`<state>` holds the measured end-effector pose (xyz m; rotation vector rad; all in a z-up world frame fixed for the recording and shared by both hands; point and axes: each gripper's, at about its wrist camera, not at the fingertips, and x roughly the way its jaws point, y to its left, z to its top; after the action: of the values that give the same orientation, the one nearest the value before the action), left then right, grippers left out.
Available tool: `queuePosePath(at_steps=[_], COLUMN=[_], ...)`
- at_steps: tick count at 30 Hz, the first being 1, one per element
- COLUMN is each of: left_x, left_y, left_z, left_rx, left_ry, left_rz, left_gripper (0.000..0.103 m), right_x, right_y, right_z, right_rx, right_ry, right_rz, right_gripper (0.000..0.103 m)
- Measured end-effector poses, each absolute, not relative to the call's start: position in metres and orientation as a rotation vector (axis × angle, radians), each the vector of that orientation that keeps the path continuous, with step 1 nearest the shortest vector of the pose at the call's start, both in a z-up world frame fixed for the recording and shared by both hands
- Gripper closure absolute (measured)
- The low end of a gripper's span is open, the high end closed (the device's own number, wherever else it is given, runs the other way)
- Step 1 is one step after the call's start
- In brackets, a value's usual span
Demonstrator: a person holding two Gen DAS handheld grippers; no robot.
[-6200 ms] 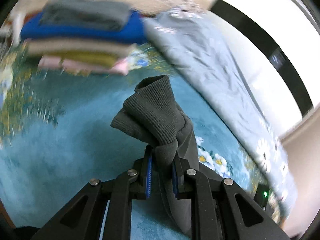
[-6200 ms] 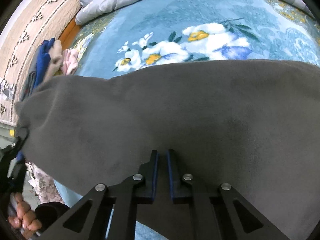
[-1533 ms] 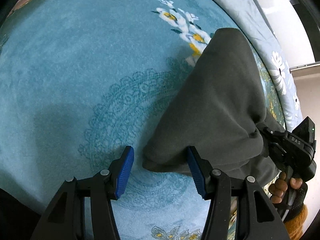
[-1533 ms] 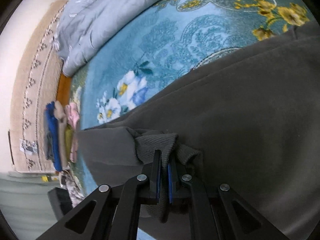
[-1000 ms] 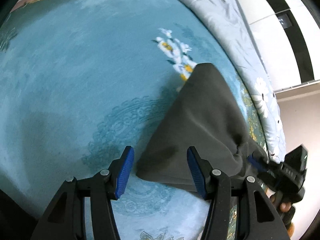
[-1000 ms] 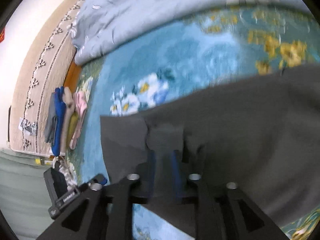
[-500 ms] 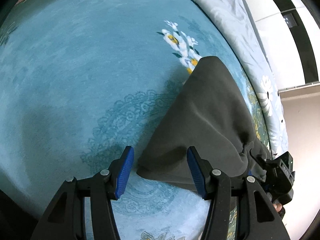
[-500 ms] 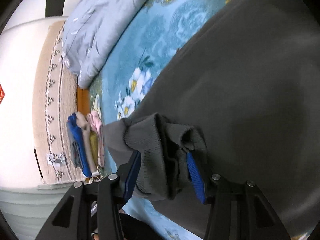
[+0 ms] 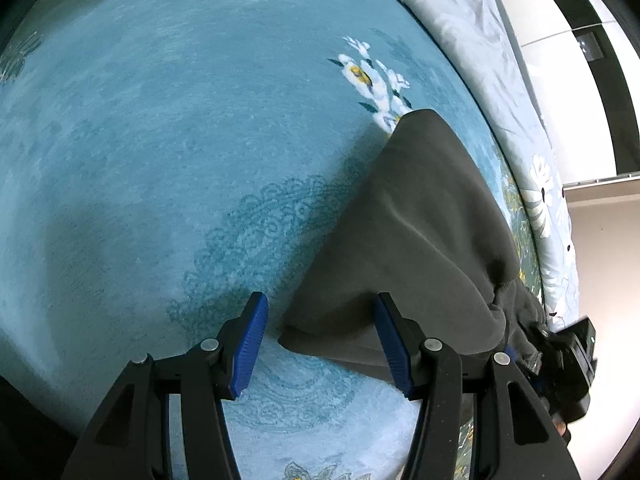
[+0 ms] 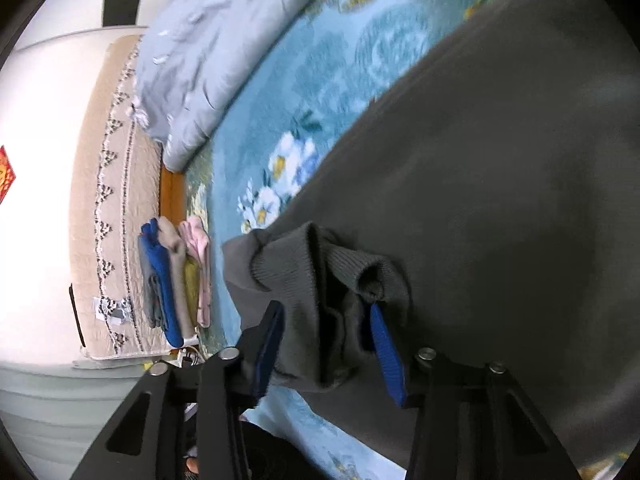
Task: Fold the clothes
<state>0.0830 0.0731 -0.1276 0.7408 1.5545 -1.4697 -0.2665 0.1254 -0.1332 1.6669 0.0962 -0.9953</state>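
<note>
teal bedspread [image 9: 160,120] | left gripper [image 9: 320,336] wide open over grey garment [image 9: 420,240] | right gripper [image 10: 328,344] open around ribbed cuff [image 10: 320,256]

Two claw-mounted fisheyes, close above the teal blanket [image 9: 168,128], both sharing the grey garment [image 10: 500,184].

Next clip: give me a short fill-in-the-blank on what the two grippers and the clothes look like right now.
1. The left gripper has its jaws ____.
2. The ribbed cuff of the dark grey garment sits between the fingers of the ____ gripper.
3. The garment lies on a ____ floral blanket.
4. The stack of folded clothes lies beside the beige ____.

Missing words: open; right; blue; headboard
</note>
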Motion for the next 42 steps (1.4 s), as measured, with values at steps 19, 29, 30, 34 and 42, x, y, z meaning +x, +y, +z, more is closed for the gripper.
queuePosePath(at_steps=[19, 29, 30, 34, 42], left_x=[0.090, 0.087, 0.086, 0.087, 0.084], left_y=[0.083, 0.079, 0.079, 0.079, 0.077], left_z=[-0.121, -0.125, -0.125, -0.127, -0.128], left_rx=[0.741, 0.740, 0.741, 0.742, 0.741], left_ry=[1.545, 1.558, 1.558, 1.562, 1.558], left_rz=[-1.474, -1.468, -1.469, -1.464, -1.468], left_gripper=[0.047, 0.047, 0.047, 0.047, 0.047], right_x=[-0.230, -0.224, -0.224, -0.217, -0.216], right_y=[0.126, 0.117, 0.116, 0.113, 0.110], right_z=[-0.170, -0.184, -0.185, -0.179, -0.146], right_rx=[1.806, 1.927, 1.927, 1.881, 1.740], right_ry=[-0.168, -0.275, -0.257, -0.139, -0.019], right_rz=[-0.887, -0.837, -0.853, -0.932, -0.994], right_gripper=[0.021, 0.028, 0.037, 0.064, 0.079])
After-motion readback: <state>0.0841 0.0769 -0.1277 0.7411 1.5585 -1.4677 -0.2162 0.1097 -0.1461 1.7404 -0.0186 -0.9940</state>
